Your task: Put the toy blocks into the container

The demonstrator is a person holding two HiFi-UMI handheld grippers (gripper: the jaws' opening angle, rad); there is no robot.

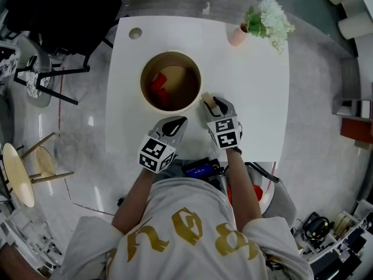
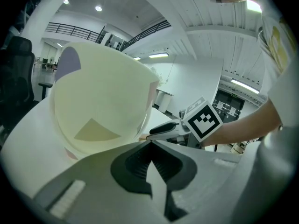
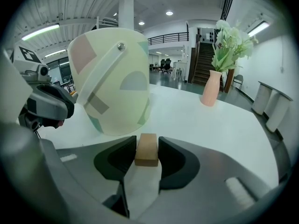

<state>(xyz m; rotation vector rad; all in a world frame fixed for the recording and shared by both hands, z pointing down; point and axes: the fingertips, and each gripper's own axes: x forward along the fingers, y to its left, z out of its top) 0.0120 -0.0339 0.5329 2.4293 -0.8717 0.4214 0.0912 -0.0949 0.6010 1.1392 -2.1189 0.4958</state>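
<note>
A round cream container (image 1: 143, 80) stands on the white table (image 1: 256, 98) with red blocks (image 1: 158, 84) inside it. My right gripper (image 1: 211, 102) is just right of the container's near rim, shut on a tan wooden block (image 1: 207, 100). In the right gripper view the tan wooden block (image 3: 146, 155) sits clamped between the pads of the right gripper (image 3: 147, 143), just above the table, with the container (image 3: 112, 78) close ahead. My left gripper (image 1: 176, 123) is at the table's near edge, below the container, shut with nothing in it. In the left gripper view the left gripper (image 2: 149, 143) points at the container (image 2: 98, 111).
A pink vase of white flowers (image 1: 239, 35) stands at the table's far right corner and shows as the vase (image 3: 211, 90) in the right gripper view. A round hole (image 1: 135, 33) marks the far left corner. A black chair (image 1: 52, 16) and wooden stools (image 1: 26, 168) stand left of the table.
</note>
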